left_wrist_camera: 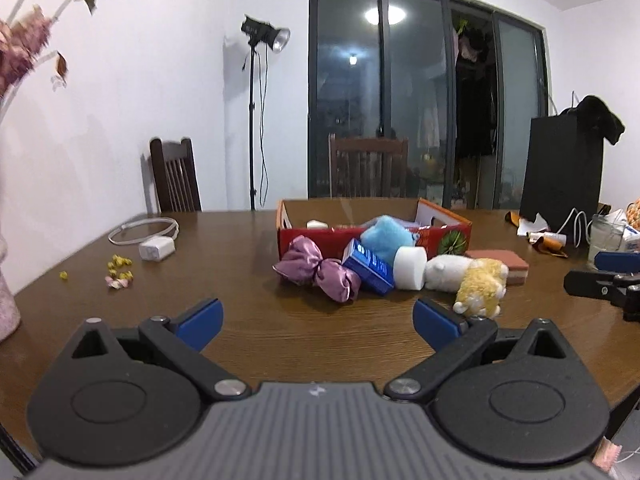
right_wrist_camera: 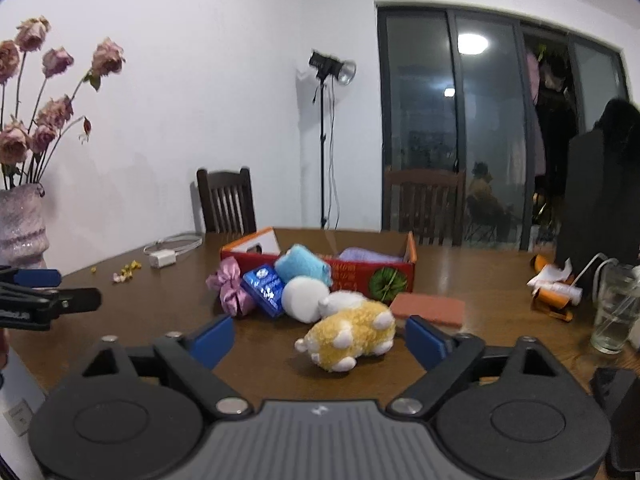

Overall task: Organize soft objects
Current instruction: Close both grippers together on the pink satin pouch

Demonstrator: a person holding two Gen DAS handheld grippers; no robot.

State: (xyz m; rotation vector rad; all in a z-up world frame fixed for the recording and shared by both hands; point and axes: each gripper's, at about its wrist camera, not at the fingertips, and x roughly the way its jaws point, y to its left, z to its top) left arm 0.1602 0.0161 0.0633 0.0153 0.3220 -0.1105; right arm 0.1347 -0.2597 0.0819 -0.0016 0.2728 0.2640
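Your left gripper (left_wrist_camera: 318,322) and right gripper (right_wrist_camera: 320,340) both hovered with jaws released. The fluffy yellow-and-white plush animal (right_wrist_camera: 352,334) lay on the brown wooden tabletop (right_wrist_camera: 500,280) near the red cardboard box (right_wrist_camera: 360,274).

Dim indoor light, ceiling lamp (left_wrist_camera: 383,15) glare on dark glass, fisheye-bent edges, blurred flowers (left_wrist_camera: 24,36).

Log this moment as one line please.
left tongs open, empty | right tongs open, facing yellow plush | soft toys piled before red box
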